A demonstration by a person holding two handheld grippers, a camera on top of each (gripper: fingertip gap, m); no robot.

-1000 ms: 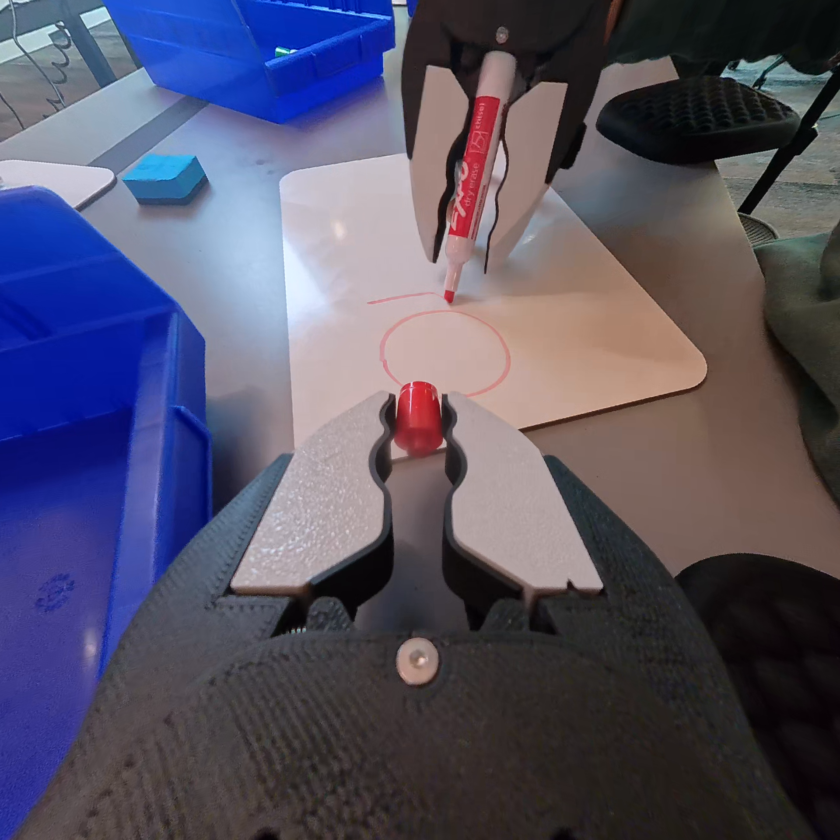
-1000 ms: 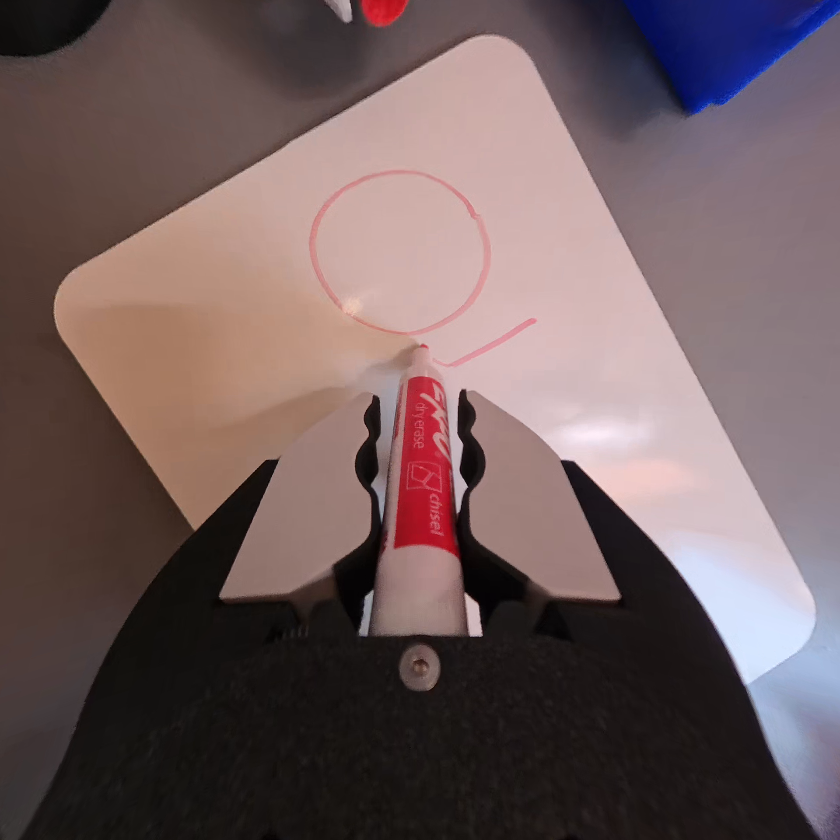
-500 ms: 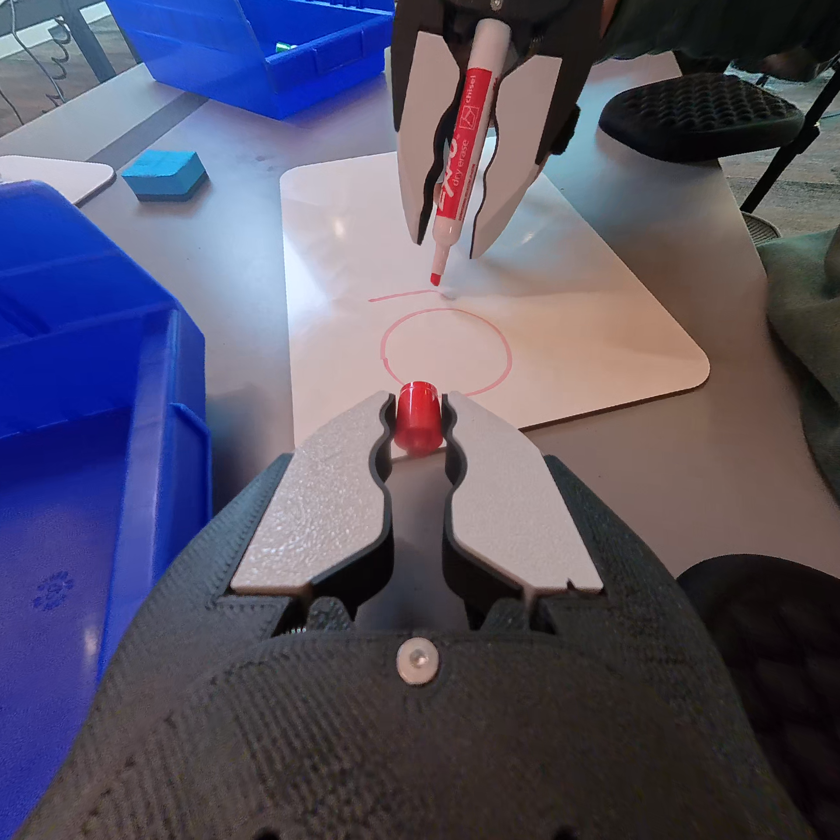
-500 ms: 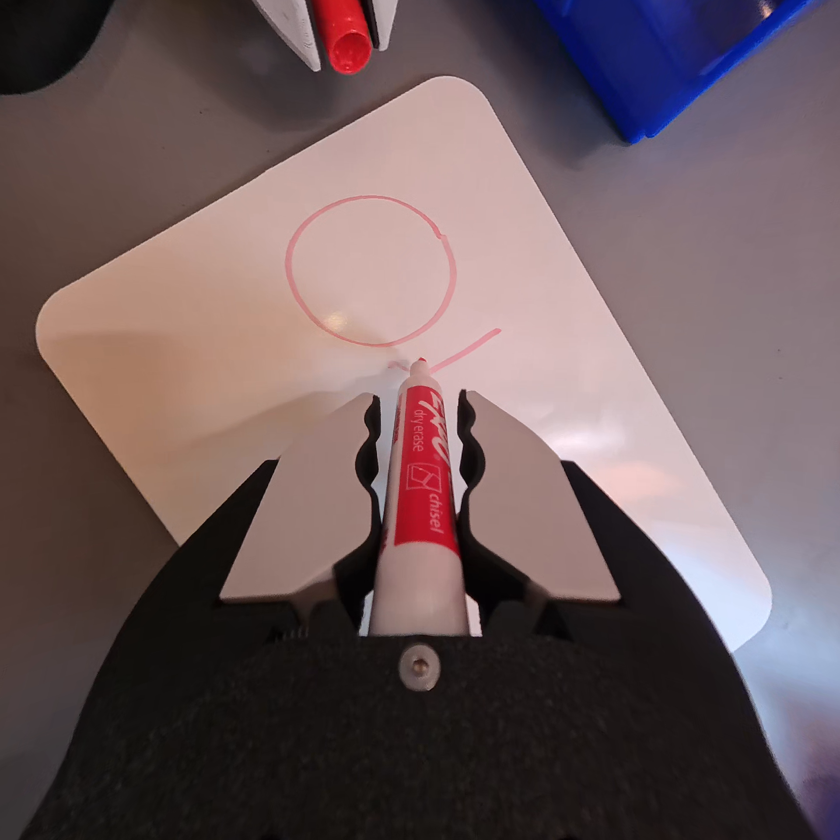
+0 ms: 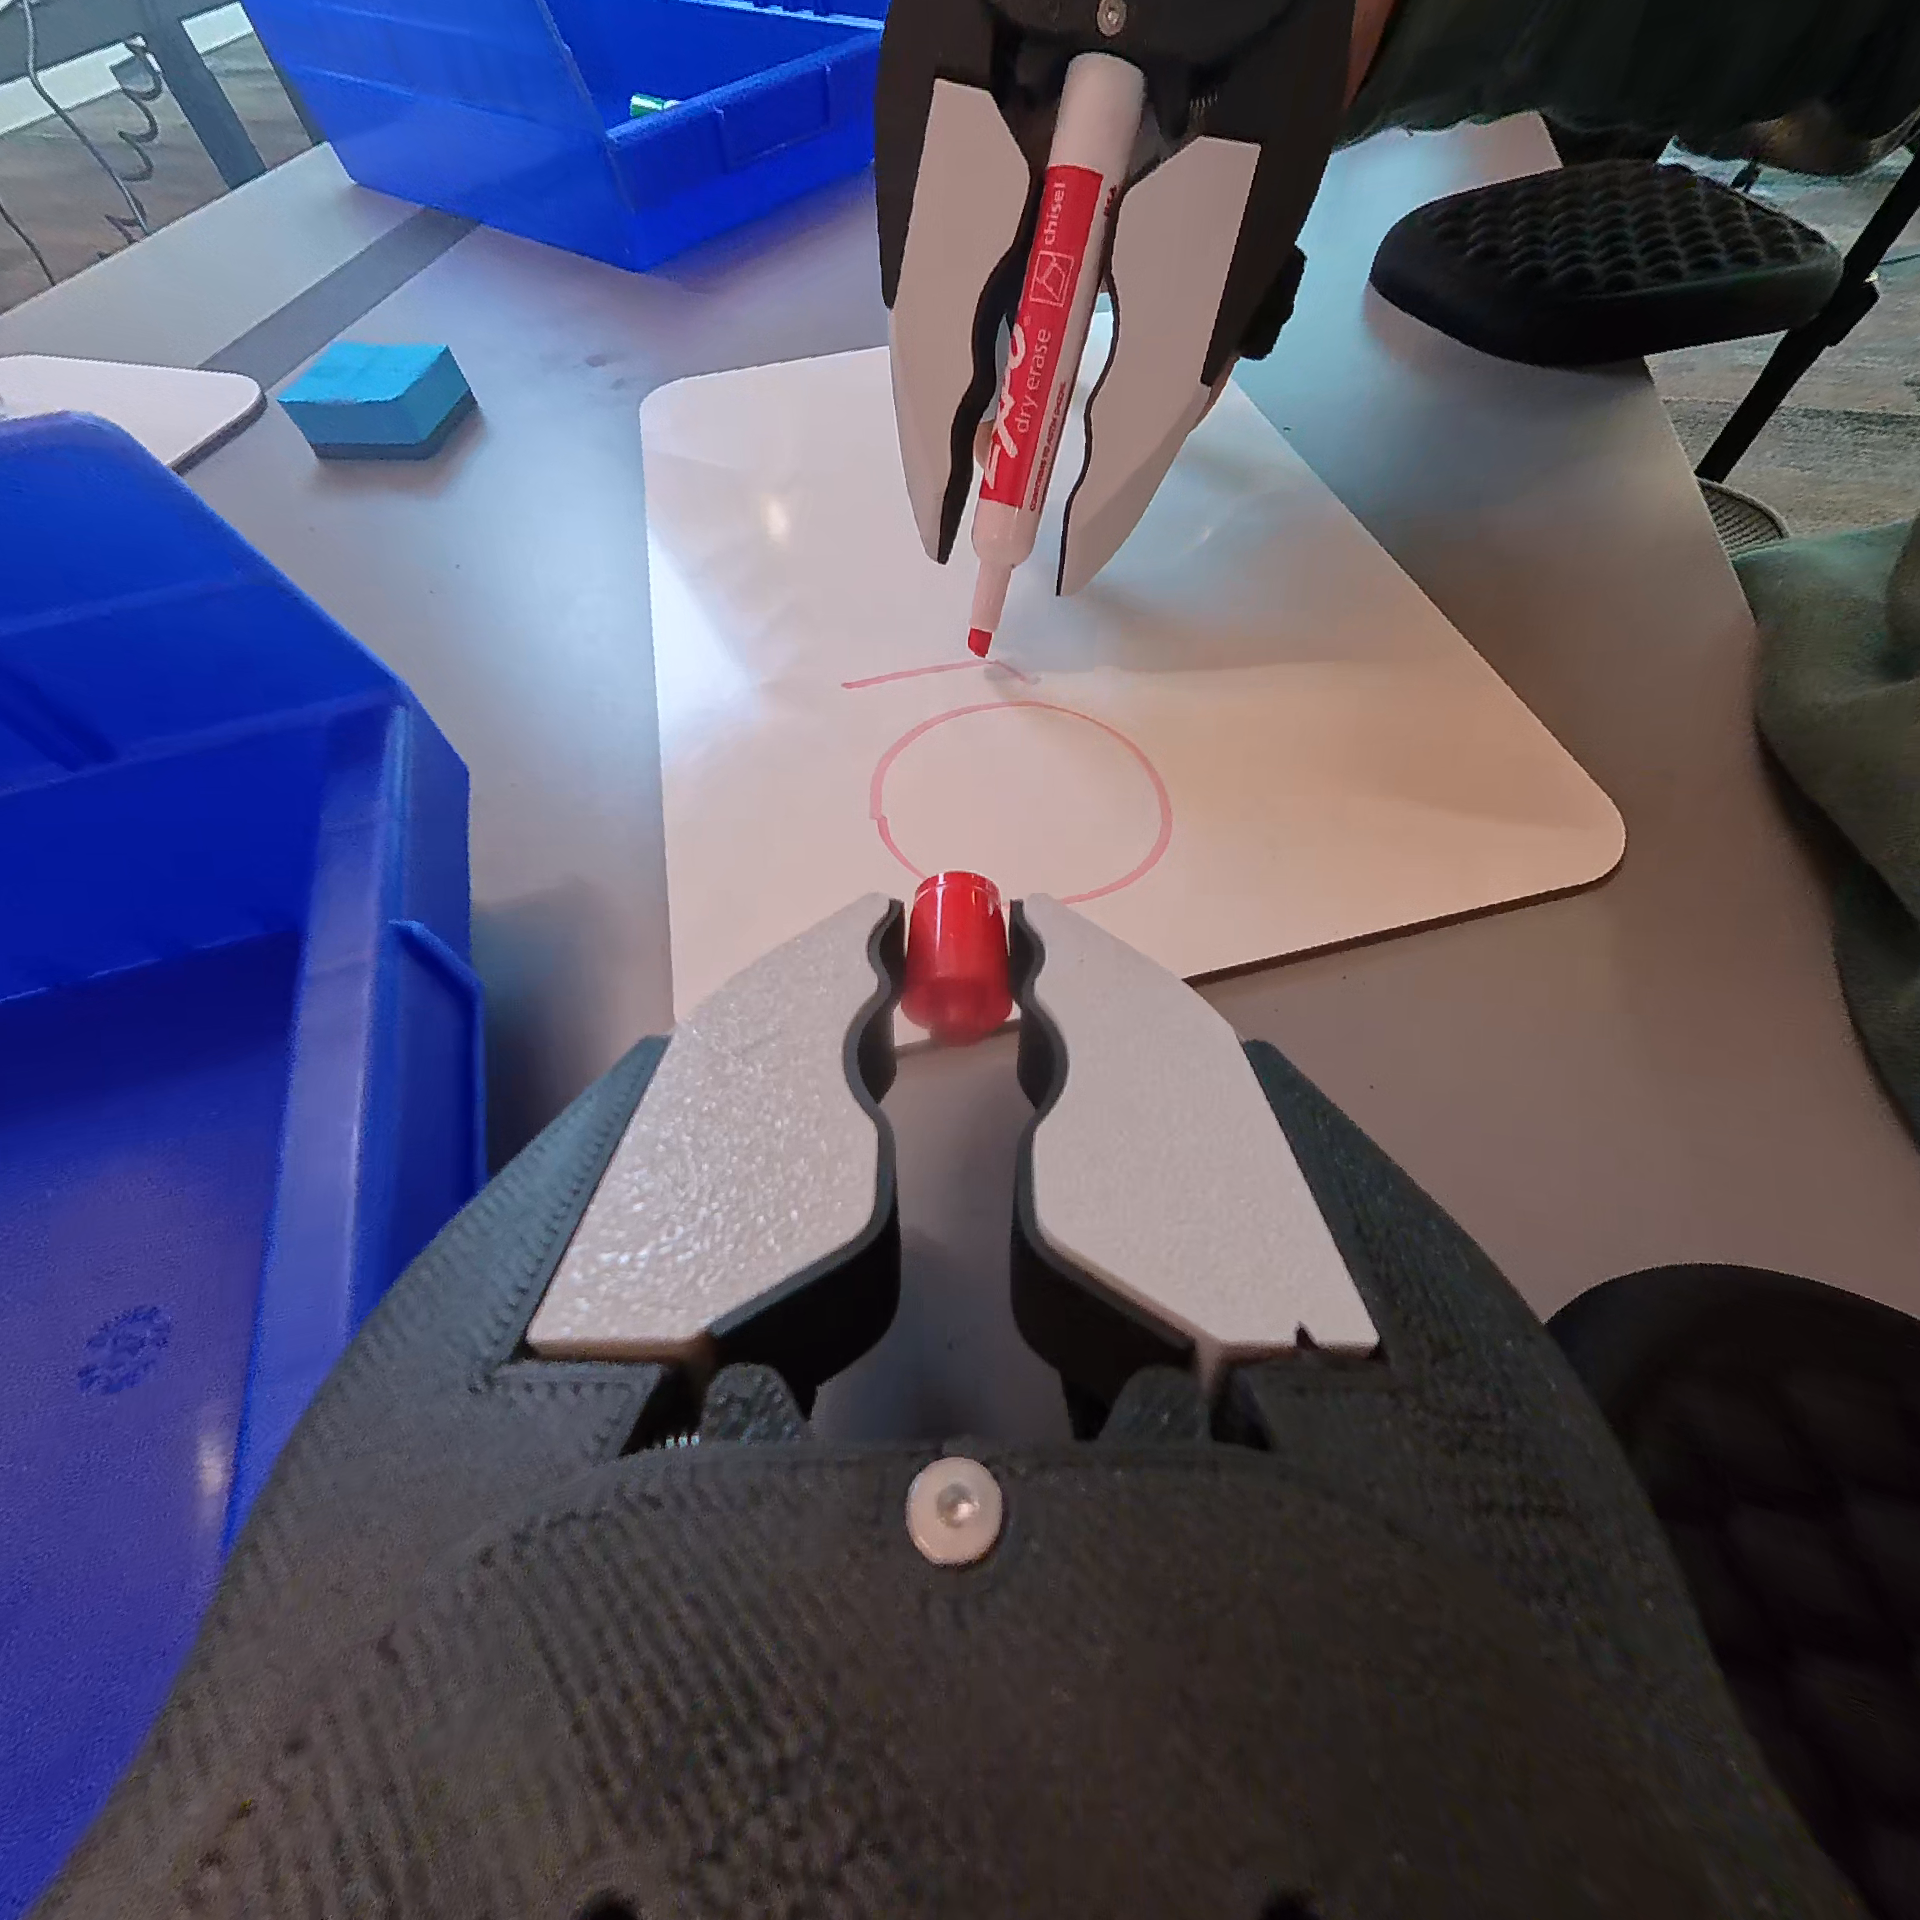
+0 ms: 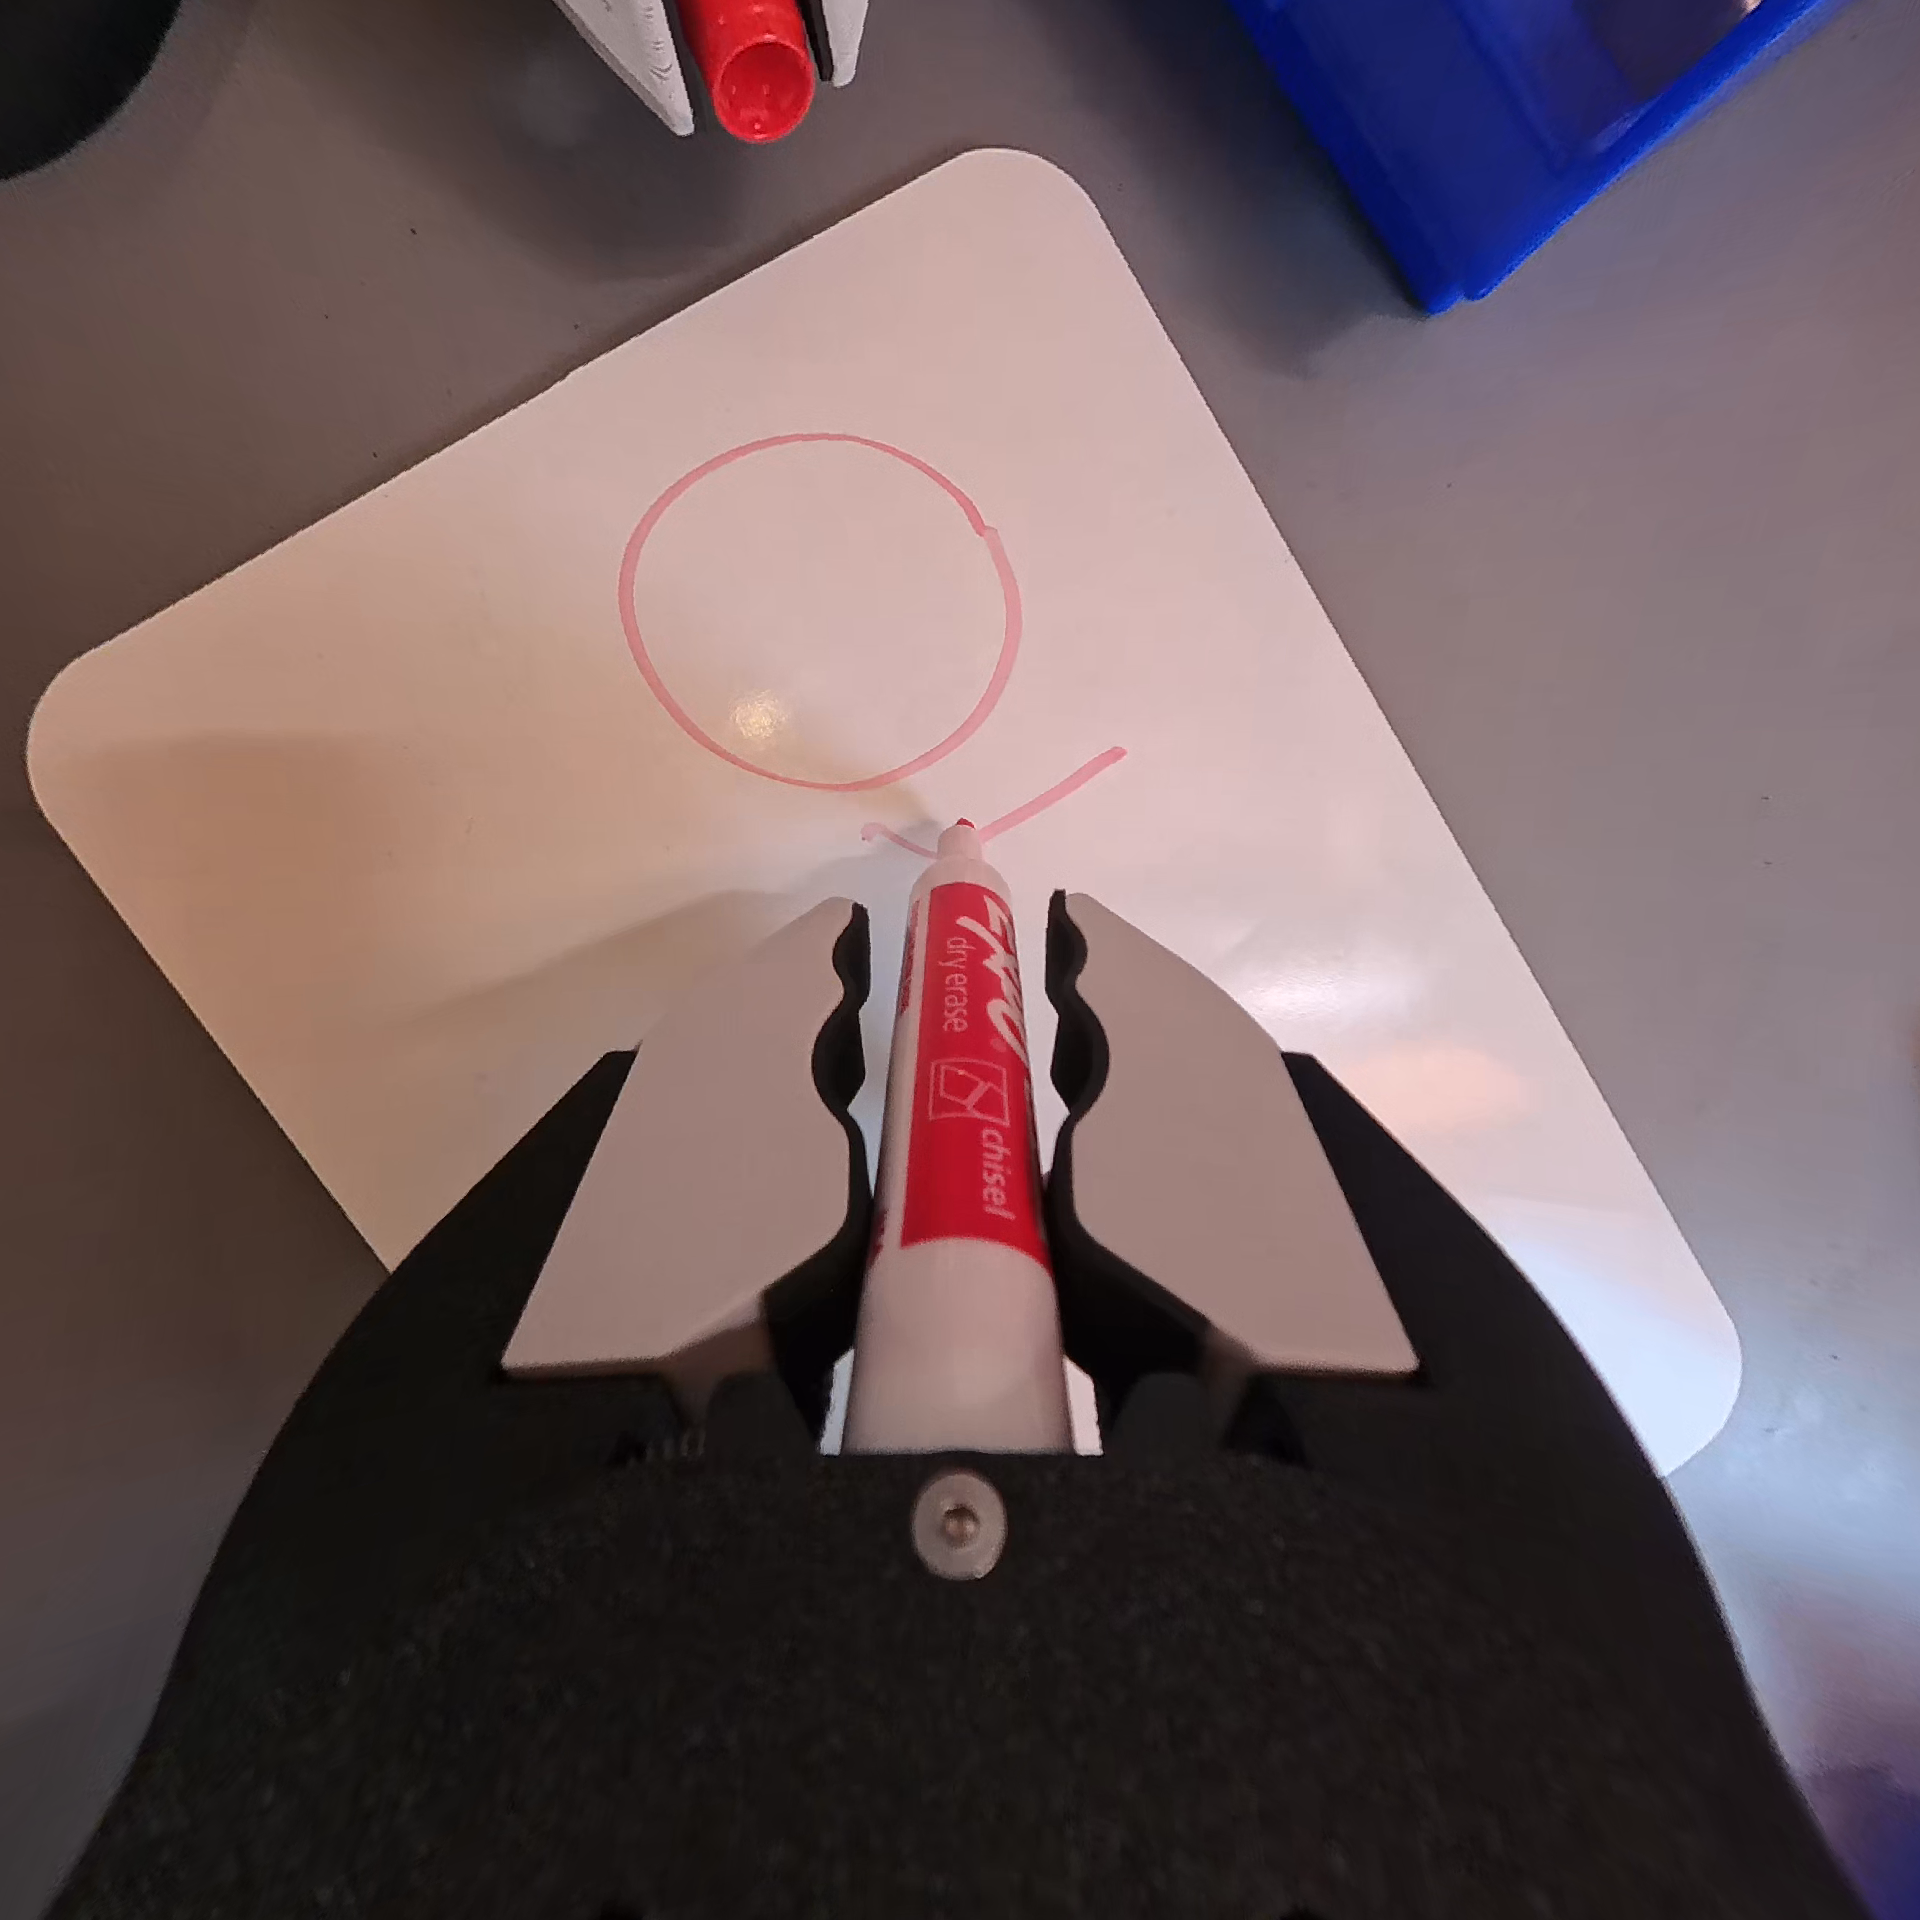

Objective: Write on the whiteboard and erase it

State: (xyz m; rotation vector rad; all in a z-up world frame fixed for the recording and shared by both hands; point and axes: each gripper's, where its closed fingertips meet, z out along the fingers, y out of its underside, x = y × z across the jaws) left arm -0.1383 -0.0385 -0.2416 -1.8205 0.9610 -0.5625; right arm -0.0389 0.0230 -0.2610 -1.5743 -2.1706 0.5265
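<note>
A white whiteboard [image 5: 1351,748] lies on the grey table and bears a red circle [image 5: 1164,810] and a short red line [image 5: 904,677]. My right gripper [image 5: 1003,571] is shut on a red dry-erase marker [image 5: 1039,343], uncapped and pointing down. Its tip sits at the line's end, seemingly just off the board. In the right wrist view the marker [image 6: 966,1091] lies between my pads [image 6: 1081,1039] over the board [image 6: 416,831]. My left gripper [image 5: 954,914] is shut on the red marker cap [image 5: 954,966] at the board's near edge. The cap also shows in the right wrist view [image 6: 753,88].
A blue bin [image 5: 156,831] stands close on the left and another [image 5: 582,125] at the back. A blue eraser [image 5: 379,400] lies left of the board, beside a second white board's corner [image 5: 114,400]. A black padded seat [image 5: 1600,260] and green cloth [image 5: 1849,727] are at the right. The gap from one gripper's tips to the other's is roughly 12 cm.
My right gripper has lifted the marker tip from the end of the line and risen a little above the board. My left gripper still holds the cap and has not moved.
</note>
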